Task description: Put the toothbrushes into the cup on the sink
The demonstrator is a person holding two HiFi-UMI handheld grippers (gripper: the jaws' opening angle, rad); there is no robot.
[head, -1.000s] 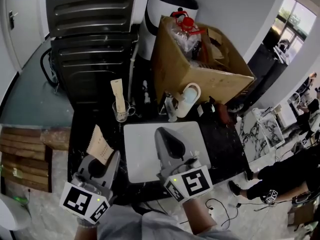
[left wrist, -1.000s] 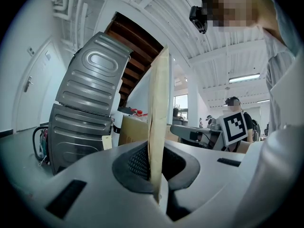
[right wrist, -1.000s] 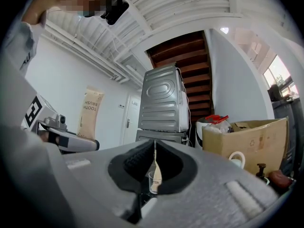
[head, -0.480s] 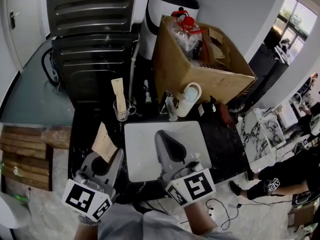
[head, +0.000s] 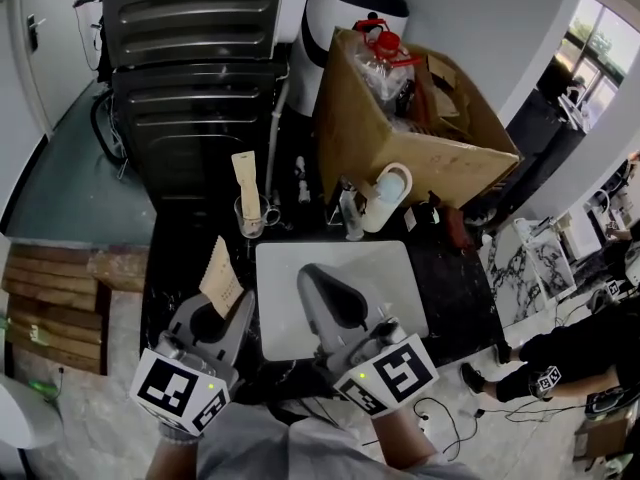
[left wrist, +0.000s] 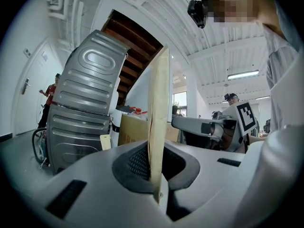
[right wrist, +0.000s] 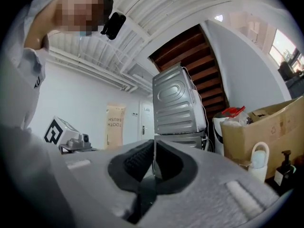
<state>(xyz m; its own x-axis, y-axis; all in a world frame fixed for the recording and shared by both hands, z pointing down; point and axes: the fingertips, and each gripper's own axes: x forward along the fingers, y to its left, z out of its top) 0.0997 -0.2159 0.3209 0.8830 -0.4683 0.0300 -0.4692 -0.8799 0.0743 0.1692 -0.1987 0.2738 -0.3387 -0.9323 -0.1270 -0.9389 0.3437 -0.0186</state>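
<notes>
- The left gripper [head: 226, 304] is clamped on the lower end of a tan toothbrush packet [head: 221, 278]. It is held just left of the white sink [head: 405, 268], over the front of the dark table [head: 455, 288].
- In the left gripper view, the fingers [left wrist: 135, 163] press on both flat sides of the packet, which stands upright between them with its narrow edge toward the camera.
- The right gripper [head: 310, 276] hangs over the middle of the sink. Its fingers [right wrist: 135, 158] are closed against each other with only a thin slit between the pads and nothing held.
- A glass cup [head: 250, 226] with a handle stands on the table just behind the sink's back-left corner.
- A second toothbrush packet [head: 245, 182] stands upright in that cup, most of it rising above the rim.
- A white jug [head: 385, 194] and a small bottle [head: 350, 218] stand near the sink's back edge.
- An open cardboard box [head: 400, 143], stuffed with bags, sits behind the jug, farther from the sink.
- Grey stacked machines [head: 190, 68] rise behind the cup, off the sink's back-left side.
</notes>
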